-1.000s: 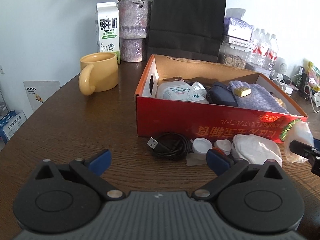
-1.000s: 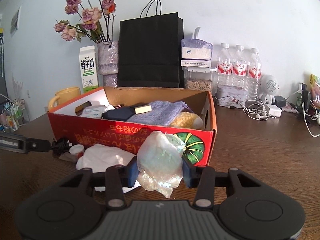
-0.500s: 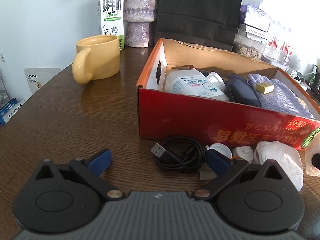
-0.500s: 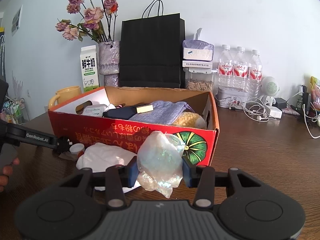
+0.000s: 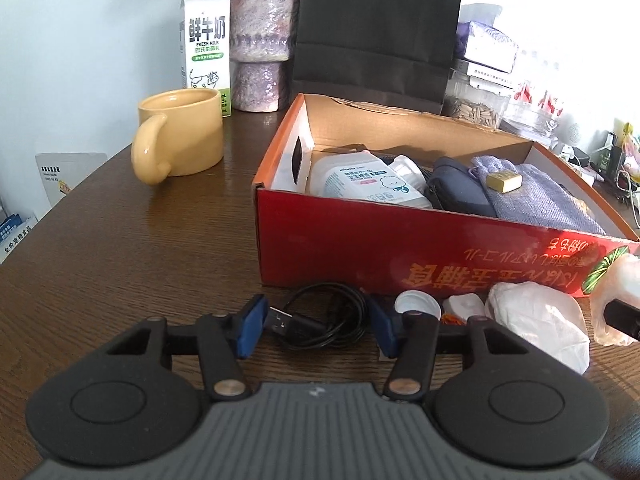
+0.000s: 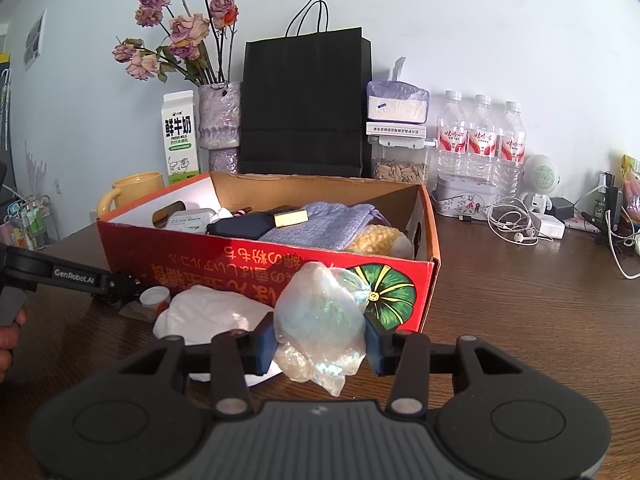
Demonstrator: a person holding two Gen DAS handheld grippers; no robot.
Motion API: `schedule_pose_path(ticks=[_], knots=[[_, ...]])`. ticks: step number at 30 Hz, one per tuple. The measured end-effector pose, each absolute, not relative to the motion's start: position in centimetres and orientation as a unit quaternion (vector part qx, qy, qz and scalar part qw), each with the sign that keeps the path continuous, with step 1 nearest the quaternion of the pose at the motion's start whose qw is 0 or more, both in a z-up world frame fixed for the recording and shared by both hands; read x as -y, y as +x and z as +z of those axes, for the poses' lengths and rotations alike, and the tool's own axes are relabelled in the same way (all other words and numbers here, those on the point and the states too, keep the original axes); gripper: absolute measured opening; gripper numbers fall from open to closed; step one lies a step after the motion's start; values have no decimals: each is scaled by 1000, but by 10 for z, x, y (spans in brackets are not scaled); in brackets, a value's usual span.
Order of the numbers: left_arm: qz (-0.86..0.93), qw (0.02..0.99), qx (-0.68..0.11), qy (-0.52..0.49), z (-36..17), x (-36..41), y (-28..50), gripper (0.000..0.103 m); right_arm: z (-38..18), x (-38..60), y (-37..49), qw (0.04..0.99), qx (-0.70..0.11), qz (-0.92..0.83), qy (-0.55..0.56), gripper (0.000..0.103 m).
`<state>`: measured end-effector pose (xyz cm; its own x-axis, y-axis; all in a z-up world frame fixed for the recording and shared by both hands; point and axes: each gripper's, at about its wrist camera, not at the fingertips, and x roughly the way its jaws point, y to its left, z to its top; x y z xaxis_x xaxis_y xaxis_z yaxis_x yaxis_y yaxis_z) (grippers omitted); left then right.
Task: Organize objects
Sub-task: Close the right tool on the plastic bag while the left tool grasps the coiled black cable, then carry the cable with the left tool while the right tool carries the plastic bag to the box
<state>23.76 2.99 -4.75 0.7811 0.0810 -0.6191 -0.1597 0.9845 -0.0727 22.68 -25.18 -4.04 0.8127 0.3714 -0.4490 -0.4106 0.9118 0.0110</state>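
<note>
So the dark wood table sits against a pale wall; left gripper is closing around a black cable, right gripper clenches a crinkly plastic bag.

My left gripper has a grey ribbed housing flanked by two round black discs, with black linkage arms pinned by silver rivets and blue pads at the ends. My right gripper is built the same: grey ribbed centre, black discs, silver pivots, dark blue pads. In the right wrist view the left unit's black finger bears white "GenRobot.AI" lettering. At the left edge, what appears to be part of my hand shows; no sleeve is discernible.
</note>
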Motion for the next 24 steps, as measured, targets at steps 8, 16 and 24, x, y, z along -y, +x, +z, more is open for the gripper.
schedule_pose_path(ticks=[8, 16, 24], knots=[[72, 947, -304, -70, -43, -34, 226, 56, -39, 251, 224, 953, -218, 206, -46, 43], [72, 953, -286, -72, -38, -33, 211, 56, -37, 251, 219, 954, -209, 209, -46, 43], [52, 959, -266, -79, -24, -22, 193, 56, -31, 246, 208, 955, -194, 221, -37, 43]])
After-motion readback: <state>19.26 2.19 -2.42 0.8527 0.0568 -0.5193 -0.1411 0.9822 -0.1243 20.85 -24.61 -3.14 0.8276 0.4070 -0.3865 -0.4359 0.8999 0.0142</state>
